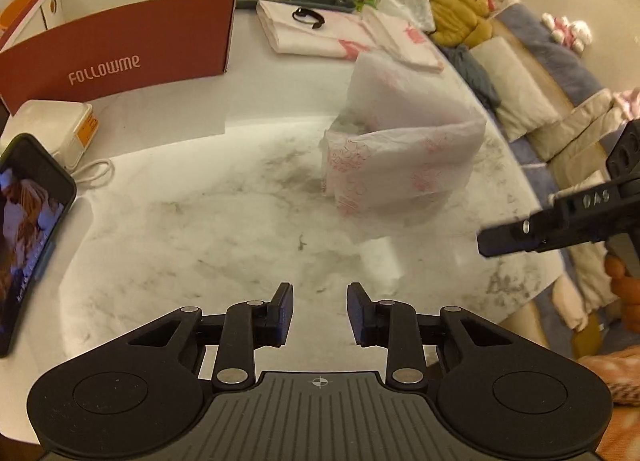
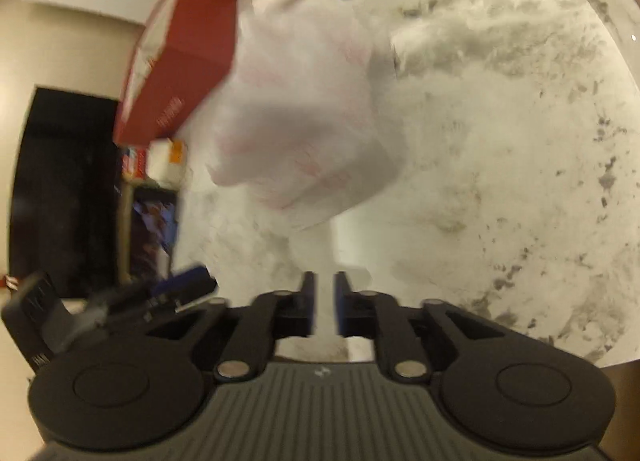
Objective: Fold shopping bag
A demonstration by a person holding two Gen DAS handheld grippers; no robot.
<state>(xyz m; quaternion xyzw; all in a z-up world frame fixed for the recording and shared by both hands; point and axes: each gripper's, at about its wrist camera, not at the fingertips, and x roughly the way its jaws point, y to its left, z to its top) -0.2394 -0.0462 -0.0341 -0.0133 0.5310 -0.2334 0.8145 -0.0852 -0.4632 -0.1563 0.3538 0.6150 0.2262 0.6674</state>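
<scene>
A thin white shopping bag with pink print hangs partly folded over the marble table, blurred by motion. My left gripper is open and empty, low over the table, short of the bag. My right gripper is shut on a white strip of the bag, which hangs bunched in front of it. The right gripper also shows in the left wrist view, at the right beside the bag. The left gripper shows blurred in the right wrist view at lower left.
A red open box stands at the back left, a white charger and a phone at the left. Folded white and pink bags lie at the back. The table's curved edge runs on the right.
</scene>
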